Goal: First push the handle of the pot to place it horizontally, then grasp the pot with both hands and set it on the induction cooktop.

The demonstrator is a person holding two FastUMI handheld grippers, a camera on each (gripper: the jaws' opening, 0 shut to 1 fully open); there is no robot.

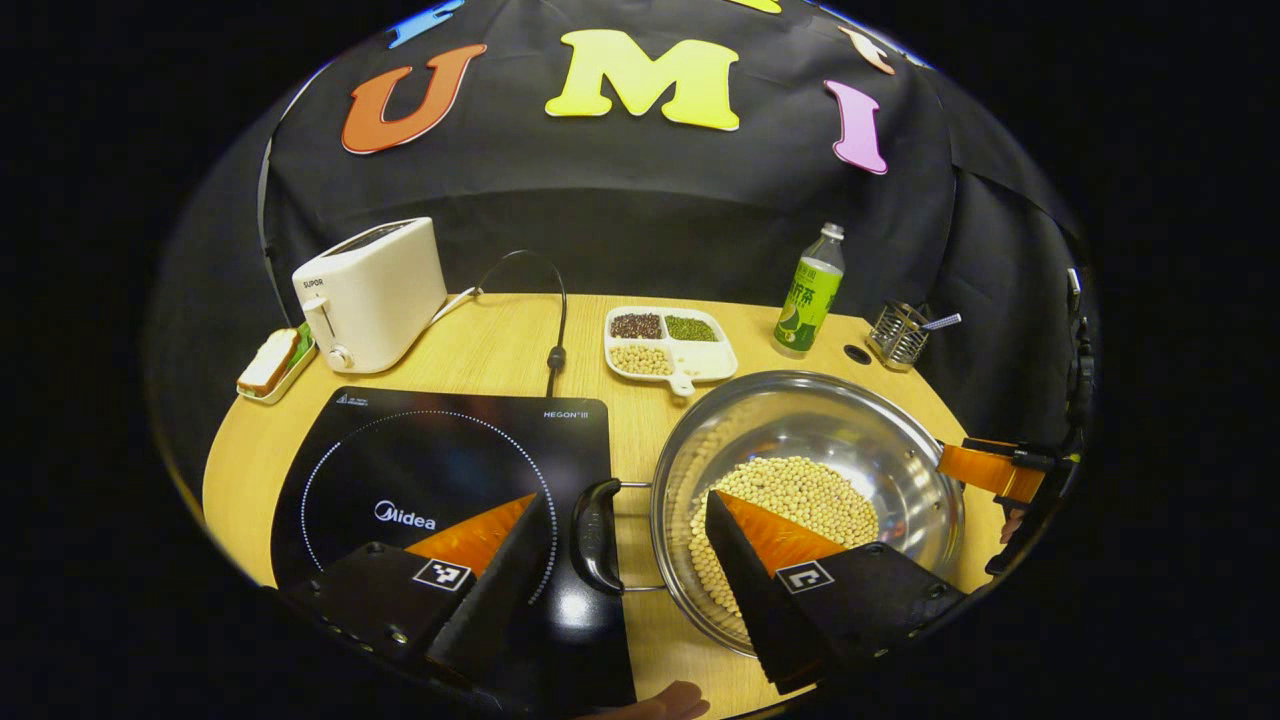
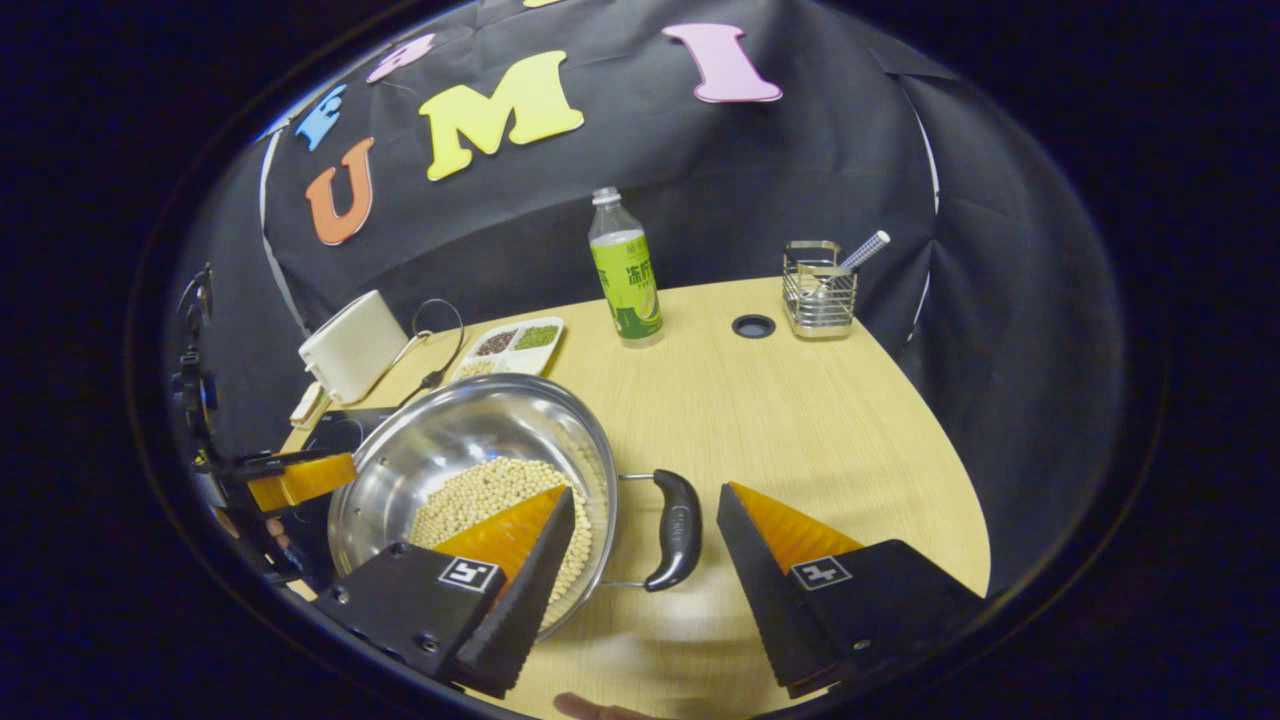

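Note:
A steel pot (image 1: 800, 410) holding soybeans (image 1: 800, 485) stands just right of the black induction cooktop (image 1: 440, 460) on the wooden table. The pot's black left handle (image 1: 597, 535) lies level, over the cooktop's right edge. My left gripper (image 1: 628, 500) is open and straddles that handle, one finger over the cooktop, the other over the beans. In the right gripper view, the pot (image 2: 470, 430) has its right handle (image 2: 677, 530) between the fingers of my open right gripper (image 2: 645, 495). Neither handle is pressed. Each gripper shows across the pot in the other's view.
A white toaster (image 1: 370, 295) and a bread slice on a small dish (image 1: 270, 365) sit back left. A divided tray of beans (image 1: 668, 345), a green bottle (image 1: 810, 295) and a wire holder (image 1: 897, 335) line the back. The cooktop's cable (image 1: 555, 320) loops behind it.

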